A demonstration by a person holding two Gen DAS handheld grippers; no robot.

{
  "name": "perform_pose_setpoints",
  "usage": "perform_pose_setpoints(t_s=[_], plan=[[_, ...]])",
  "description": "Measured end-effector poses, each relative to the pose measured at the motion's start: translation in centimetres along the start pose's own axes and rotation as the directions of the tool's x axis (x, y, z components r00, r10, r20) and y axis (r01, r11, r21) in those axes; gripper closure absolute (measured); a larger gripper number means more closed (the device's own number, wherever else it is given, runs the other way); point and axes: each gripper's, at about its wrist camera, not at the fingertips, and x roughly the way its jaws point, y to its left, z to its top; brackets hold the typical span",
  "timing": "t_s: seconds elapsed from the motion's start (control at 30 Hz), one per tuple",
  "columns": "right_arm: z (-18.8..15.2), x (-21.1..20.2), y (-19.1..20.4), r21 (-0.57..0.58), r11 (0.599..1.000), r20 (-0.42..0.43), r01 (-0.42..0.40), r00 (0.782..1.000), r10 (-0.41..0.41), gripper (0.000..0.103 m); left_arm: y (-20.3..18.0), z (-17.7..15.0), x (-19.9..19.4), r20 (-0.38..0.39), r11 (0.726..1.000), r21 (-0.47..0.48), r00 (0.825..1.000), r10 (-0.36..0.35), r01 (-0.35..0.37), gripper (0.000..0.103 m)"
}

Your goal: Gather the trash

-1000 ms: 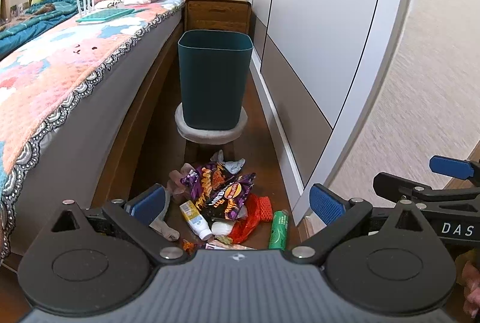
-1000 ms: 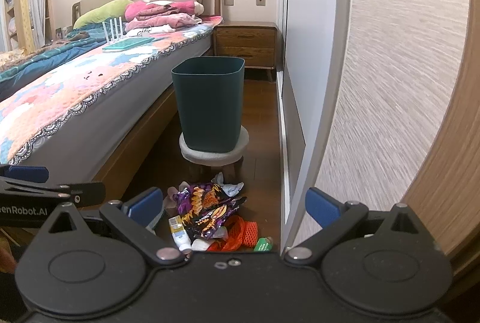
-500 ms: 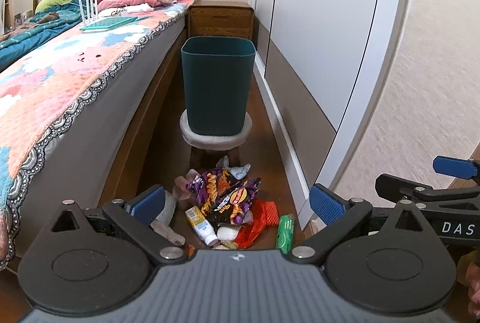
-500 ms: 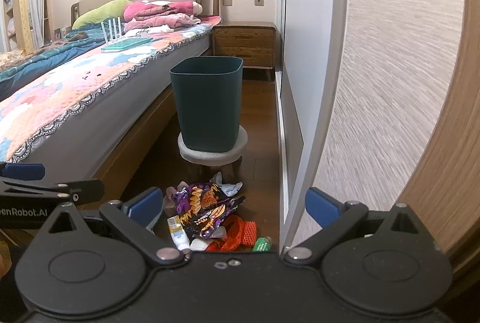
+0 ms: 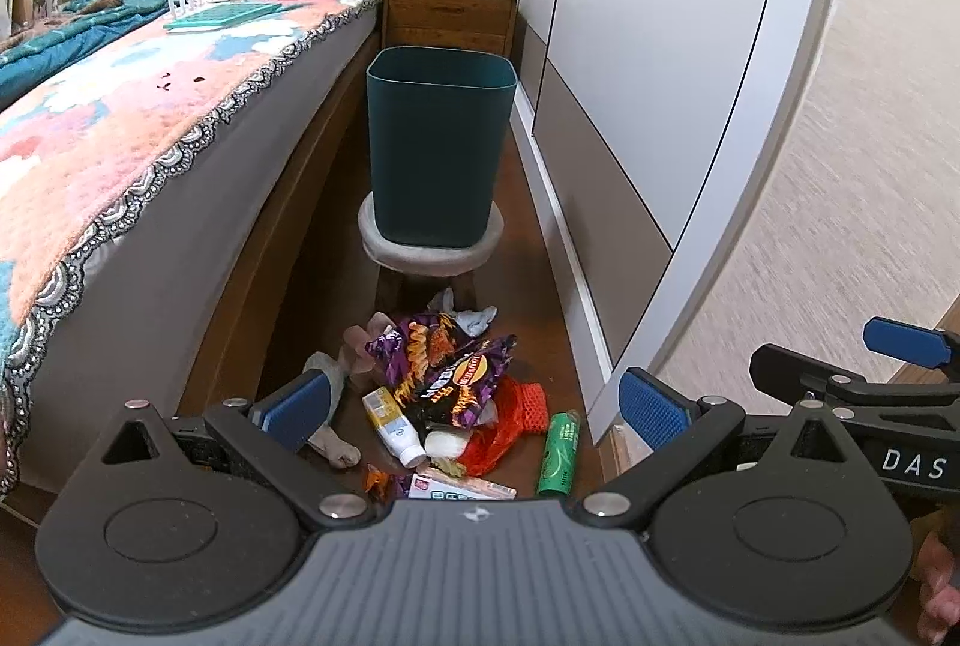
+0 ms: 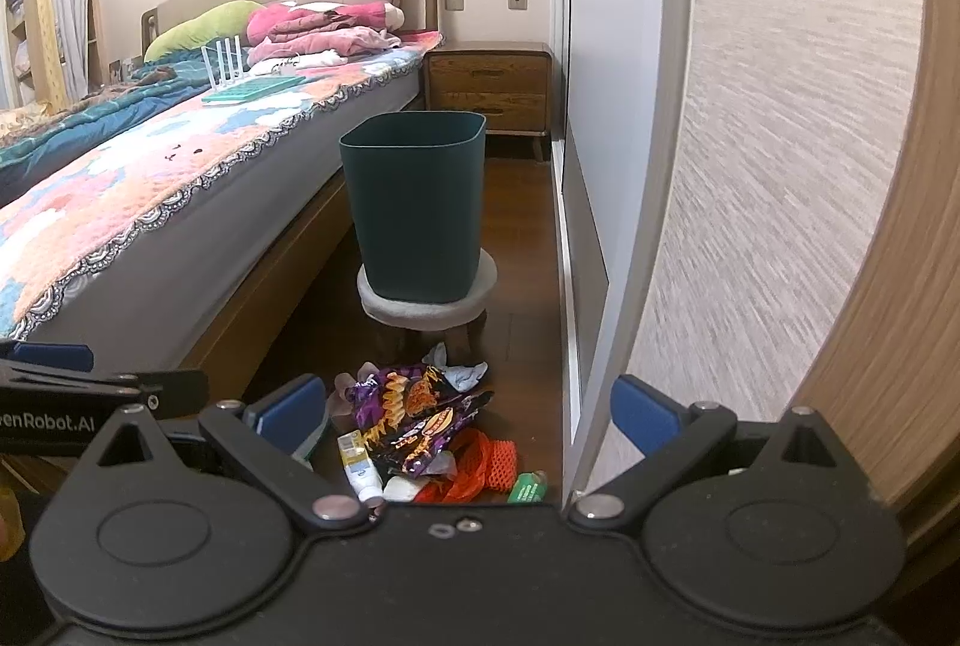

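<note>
Left claw (image 5: 474, 409): jaws spread wide, blue pads well apart, nothing between them, nothing touched. It hangs above the floor, pointed down the aisle at the trash pile. Right claw (image 6: 468, 409): likewise wide open, empty, in the air above the same pile; seen from the left wrist view it sits just to the right, at the frame edge.

Surface: dark wood floor (image 5: 534, 250), a narrow aisle between the bed (image 5: 150, 117) on the left and the white-and-grey wardrobe doors (image 5: 630, 45) on the right. Wooden nightstand (image 6: 489, 84) at the far end of the aisle. Bed carries a pink patterned blanket, a green pillow and folded pink clothes near the headboard.

Trash: heap on the floor (image 5: 444, 394) just this side of the stool. Purple snack bags (image 6: 414, 415) on top, a white-and-yellow tube (image 5: 393, 427) to their left, orange-red net (image 6: 489, 460) and a green roll (image 5: 558, 454) to the right, crumpled tissue (image 5: 474, 319) at the far edge.

Containers: dark teal bin (image 5: 438, 141) upright on a small round padded stool (image 5: 429, 250), directly beyond the heap. Bin interior not visible from either view; contents cannot be told.
</note>
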Motion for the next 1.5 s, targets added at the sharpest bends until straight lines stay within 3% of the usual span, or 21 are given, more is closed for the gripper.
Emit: perform_pose_setpoints(t_s=[0.9, 1.17, 1.33, 1.5], plan=[[0.4, 0.2, -1.0, -0.026, 0.999, 0.032, -0.029, 0.999, 0.029, 0.001, -1.8, 0.7, -0.1, 0.021, 0.998, 0.014, 0.998, 0.061, -0.061, 0.001], [1.1, 2.4, 0.0, -0.075, 0.995, 0.023, -0.059, 0.998, 0.061, 0.001, -0.1, 2.0, 1.5, 0.069, 0.998, -0.02, 0.995, 0.066, -0.065, 0.001], [1.2, 5.4, 0.6, -0.067, 0.996, -0.009, -0.06, 0.998, 0.06, 0.001, 2.1, 3.0, 3.8, 0.05, 0.997, -0.025, 0.996, 0.072, -0.07, 0.0], [0.8, 8.5, 1.3, -0.087, 0.995, -0.033, -0.039, 0.999, 0.037, 0.001, 4.6, 3.6, 7.1, 0.018, 0.991, -0.015, 0.991, 0.13, -0.13, 0.0]])
